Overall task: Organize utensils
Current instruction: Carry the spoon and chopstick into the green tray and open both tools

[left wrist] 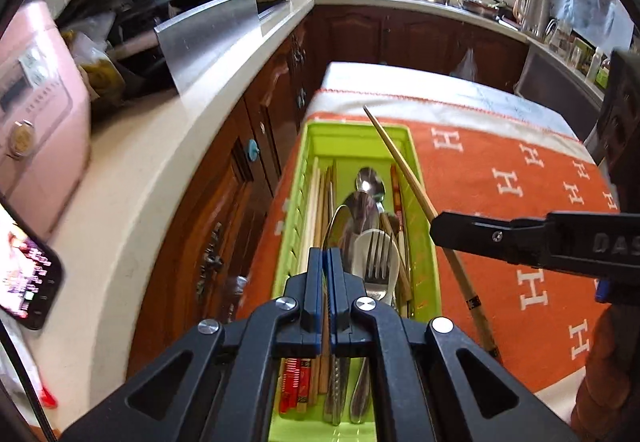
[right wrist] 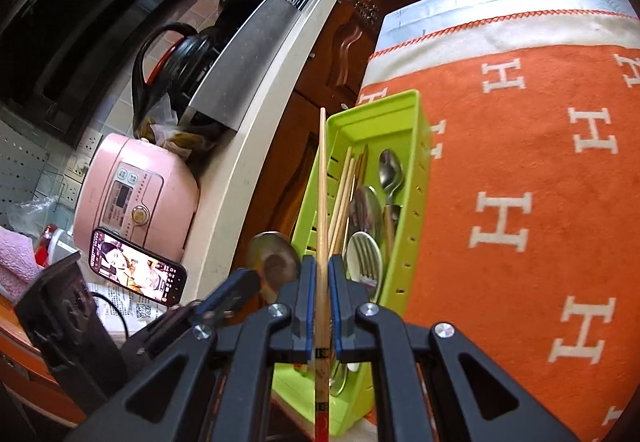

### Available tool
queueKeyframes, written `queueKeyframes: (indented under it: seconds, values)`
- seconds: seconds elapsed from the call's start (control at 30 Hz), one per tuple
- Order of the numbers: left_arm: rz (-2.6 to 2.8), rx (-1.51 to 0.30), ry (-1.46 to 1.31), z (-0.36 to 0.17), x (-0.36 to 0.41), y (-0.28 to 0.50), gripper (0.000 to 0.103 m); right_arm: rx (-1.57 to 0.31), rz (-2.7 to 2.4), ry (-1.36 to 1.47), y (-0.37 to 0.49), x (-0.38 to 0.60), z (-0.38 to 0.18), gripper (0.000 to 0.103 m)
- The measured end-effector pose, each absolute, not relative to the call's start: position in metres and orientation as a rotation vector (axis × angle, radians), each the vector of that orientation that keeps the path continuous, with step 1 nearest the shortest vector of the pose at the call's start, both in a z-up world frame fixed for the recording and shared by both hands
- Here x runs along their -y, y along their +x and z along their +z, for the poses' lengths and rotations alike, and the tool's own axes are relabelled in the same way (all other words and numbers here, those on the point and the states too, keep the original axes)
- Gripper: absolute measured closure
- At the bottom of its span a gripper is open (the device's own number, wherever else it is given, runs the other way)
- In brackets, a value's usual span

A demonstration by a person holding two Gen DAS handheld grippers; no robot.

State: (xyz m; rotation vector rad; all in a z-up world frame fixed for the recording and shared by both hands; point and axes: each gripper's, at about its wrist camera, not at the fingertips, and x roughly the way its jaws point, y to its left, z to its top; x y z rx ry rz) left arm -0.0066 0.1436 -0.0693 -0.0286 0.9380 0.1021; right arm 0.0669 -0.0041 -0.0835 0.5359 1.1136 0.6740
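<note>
A lime-green utensil tray (left wrist: 423, 186) (right wrist: 418, 170) lies on the orange cloth, holding wooden chopsticks (left wrist: 318, 198), metal spoons (left wrist: 370, 180) and a fork (left wrist: 377, 254) on a white spoon. My left gripper (left wrist: 326, 256) (right wrist: 244, 282) is shut on a metal spoon (left wrist: 338, 226) (right wrist: 274, 262), held over the near end of the tray. My right gripper (right wrist: 320, 262) (left wrist: 436, 226) is shut on a single long wooden chopstick (right wrist: 322, 178) (left wrist: 400, 170), which slants above the tray's right side with its thin tip pointing away.
The orange cloth (left wrist: 500, 202) (right wrist: 520, 162) with white H marks covers the table. Left of it, across a gap, run dark wood cabinets (left wrist: 224, 202) under a pale counter (left wrist: 132, 178) with a pink rice cooker (right wrist: 136, 186), a phone (right wrist: 136, 270) and black pots.
</note>
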Motion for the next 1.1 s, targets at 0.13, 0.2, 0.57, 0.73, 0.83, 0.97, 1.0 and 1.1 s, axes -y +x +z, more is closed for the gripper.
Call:
queueKeyframes:
  seconds: [0.13,0.2,0.57,0.73,0.83,0.97,1.0,1.1]
  values:
    - [0.097,-0.978,-0.095,-0.085,-0.151,0.0,0.097,-1.122,0.66,0.525,0.07,-0.002,-0.087,0.096]
    - [0.122,-0.982,-0.111,-0.087,-0.154,-0.001,0.092,-1.124,0.649,0.526,0.071,-0.004,-0.089,0.096]
    - [0.233,-0.919,-0.142,-0.06,-0.163,-0.014,0.07,-1.164,0.61,0.554,0.08,-0.026,-0.105,0.096]
    - [0.246,-0.917,-0.15,-0.058,-0.167,-0.017,0.069,-1.177,0.637,0.584,0.081,-0.037,-0.108,0.093]
    - [0.245,-0.924,-0.146,-0.059,-0.165,-0.018,0.066,-1.179,0.654,0.588,0.08,-0.041,-0.106,0.093]
    - [0.237,-0.942,-0.137,-0.062,-0.162,-0.016,0.062,-1.167,0.639,0.573,0.078,-0.038,-0.103,0.093]
    - [0.234,-0.945,-0.136,-0.063,-0.161,-0.015,0.062,-1.162,0.626,0.568,0.079,-0.036,-0.102,0.093]
    - [0.218,-0.952,-0.135,-0.062,-0.158,-0.015,0.061,-1.144,0.571,0.534,0.08,-0.026,-0.101,0.093]
